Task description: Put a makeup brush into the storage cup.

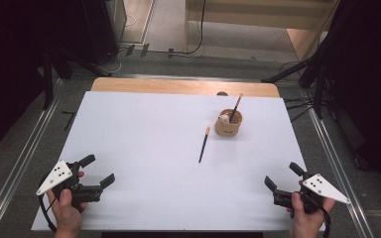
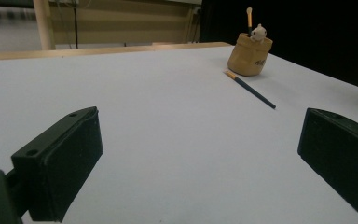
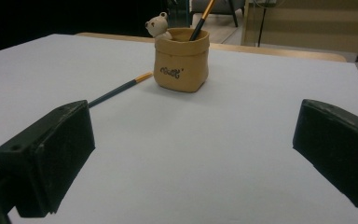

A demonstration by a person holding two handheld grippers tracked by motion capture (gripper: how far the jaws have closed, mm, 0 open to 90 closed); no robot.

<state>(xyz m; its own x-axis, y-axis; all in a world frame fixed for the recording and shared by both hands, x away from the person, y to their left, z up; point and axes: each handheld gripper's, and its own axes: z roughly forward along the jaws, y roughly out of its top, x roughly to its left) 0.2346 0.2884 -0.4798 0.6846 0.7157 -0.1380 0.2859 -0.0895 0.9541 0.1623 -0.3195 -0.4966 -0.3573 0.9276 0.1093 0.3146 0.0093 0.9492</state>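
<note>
Pencil (image 1: 204,144) is lying flat on the white counter (image 1: 144,148), right of centre in the high view, its orange end pointing toward the upper right and its dark tip toward the lower left. Just beside that orange end, a tan cup (image 1: 228,124) is standing upright, apart from the loose pencil by a small gap. A second pencil (image 1: 236,107) is leaning inside the cup, its top tilting to the upper right, and a small white bear figure (image 1: 223,118) is sitting at the cup's rim on its left side. In the left gripper view the cup (image 2: 250,54) is sitting in the upper right of the frame with the loose pencil (image 2: 250,88) running from its base down toward the right. In the right gripper view the cup (image 3: 181,60) is sitting upper centre, dark lettering showing on its front, and the loose pencil (image 3: 119,90) is stretching away to its left. Left gripper (image 1: 99,170) is hovering at the lower left of the high view, held in a hand (image 1: 68,208), its fingers spread wide with nothing between them. Right gripper (image 1: 282,176) is hovering at the lower right, held in the other hand (image 1: 305,218), its fingers also spread wide and holding nothing. Both grippers are well apart from the pencil and the cup.
</note>
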